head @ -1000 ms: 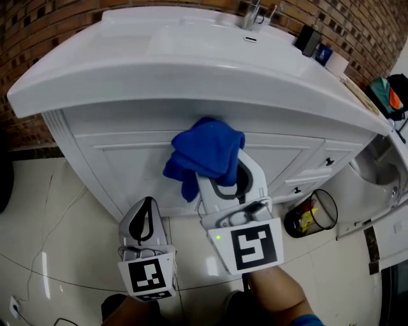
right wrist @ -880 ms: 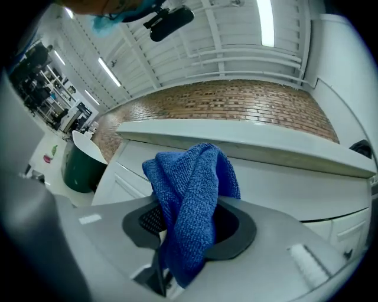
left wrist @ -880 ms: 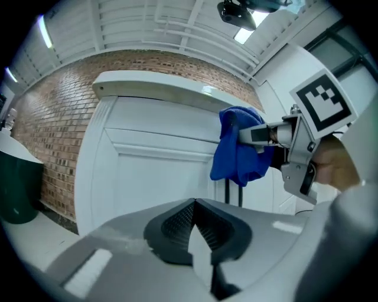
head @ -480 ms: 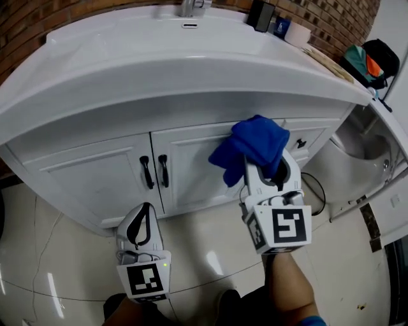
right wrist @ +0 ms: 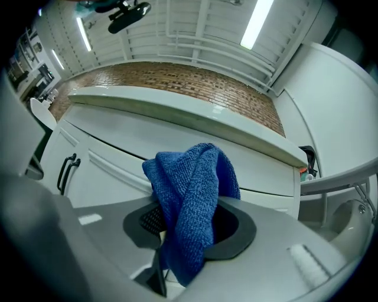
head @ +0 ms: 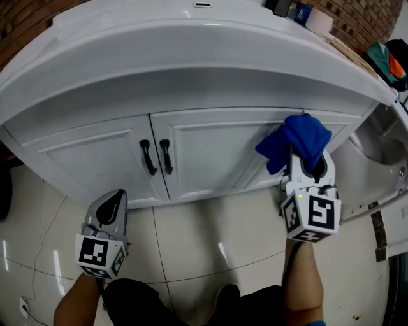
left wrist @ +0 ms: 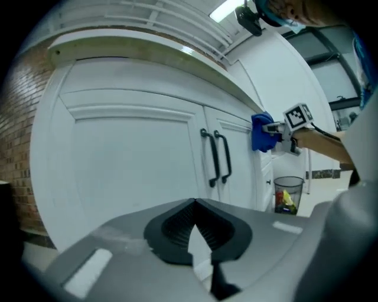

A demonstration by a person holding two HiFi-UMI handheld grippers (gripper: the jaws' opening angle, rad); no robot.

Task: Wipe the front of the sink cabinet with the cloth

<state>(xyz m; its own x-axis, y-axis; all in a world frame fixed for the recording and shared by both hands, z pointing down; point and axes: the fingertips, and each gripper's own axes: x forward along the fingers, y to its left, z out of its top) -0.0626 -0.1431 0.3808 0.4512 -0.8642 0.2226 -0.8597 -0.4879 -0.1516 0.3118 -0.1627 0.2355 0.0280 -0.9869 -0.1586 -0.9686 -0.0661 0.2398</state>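
The white sink cabinet (head: 210, 149) stands under the basin, with two black door handles (head: 157, 157) at its middle. My right gripper (head: 305, 162) is shut on the blue cloth (head: 296, 141), whose bunched top presses against the cabinet front at the upper right, just under the basin's rim. In the right gripper view the cloth (right wrist: 190, 200) hangs out of the shut jaws before the cabinet panel (right wrist: 118, 159). My left gripper (head: 111, 210) hangs low at the left, shut and empty, away from the doors; its view shows the left door (left wrist: 130, 159) and the handles (left wrist: 215, 156).
A wire waste bin (left wrist: 287, 194) stands on the tiled floor beyond the cabinet's right end. A white appliance (head: 382, 159) sits close at the right. The basin's rim (head: 191, 70) overhangs the doors. Bottles and a roll (head: 306, 13) stand on the countertop at the back.
My right gripper has carried the cloth rightward across the cabinet front, from the left door area past the handles to the right end. The left gripper dropped lower and left.
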